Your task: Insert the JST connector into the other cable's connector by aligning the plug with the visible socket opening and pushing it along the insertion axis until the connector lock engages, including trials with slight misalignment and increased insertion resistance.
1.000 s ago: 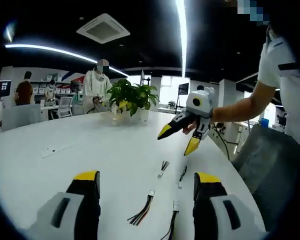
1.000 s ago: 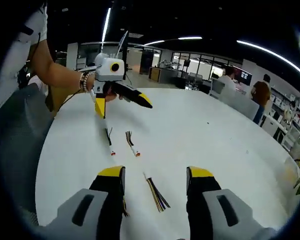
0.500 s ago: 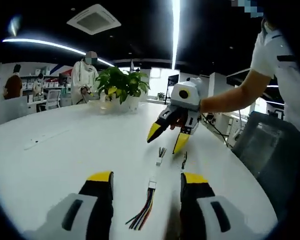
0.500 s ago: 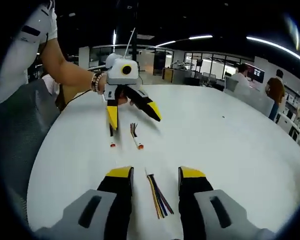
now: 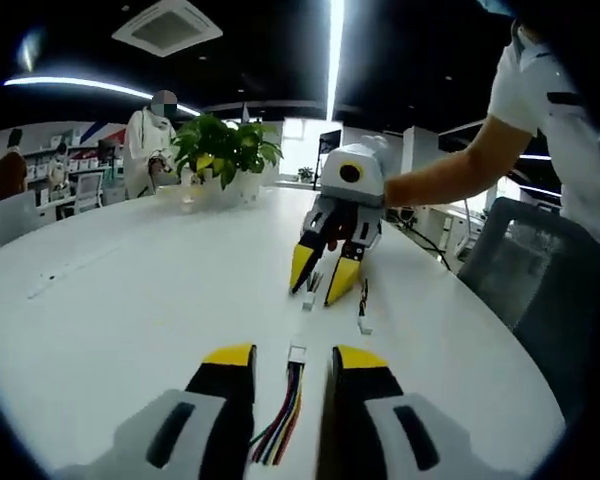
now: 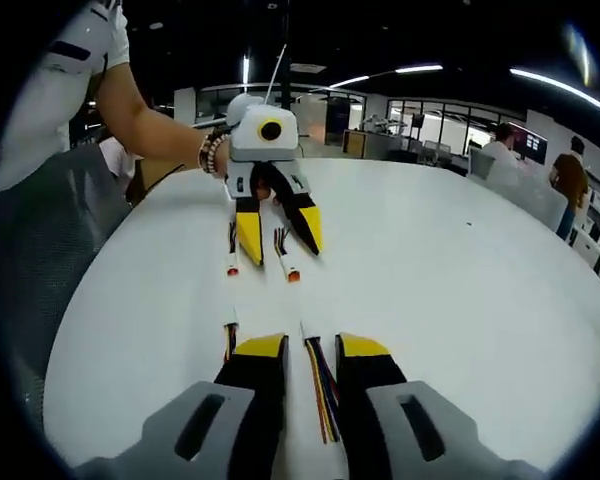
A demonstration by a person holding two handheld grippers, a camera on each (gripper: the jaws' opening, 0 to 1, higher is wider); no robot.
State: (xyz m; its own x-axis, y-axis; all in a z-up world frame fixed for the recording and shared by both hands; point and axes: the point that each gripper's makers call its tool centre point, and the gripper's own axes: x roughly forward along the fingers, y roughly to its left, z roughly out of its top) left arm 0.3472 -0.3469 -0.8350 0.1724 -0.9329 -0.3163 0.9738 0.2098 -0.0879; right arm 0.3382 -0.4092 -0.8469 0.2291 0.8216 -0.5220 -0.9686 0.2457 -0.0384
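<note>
Lying flat on the white table (image 5: 110, 300), the multicoloured wire cable (image 5: 283, 420) runs lengthwise straight out between the jaws of the left gripper (image 5: 290, 358), its white JST connector (image 5: 297, 354) just ahead of the tips; the jaws stand narrowly parted either side of the wires, not yet pinching them. Opposite, the right gripper (image 5: 319, 284) comes down tips-first over a second short cable (image 5: 309, 294), jaws released and straddling it, with another lead (image 5: 363, 305) just beside. Each claw seems nearest its own cable.
</note>
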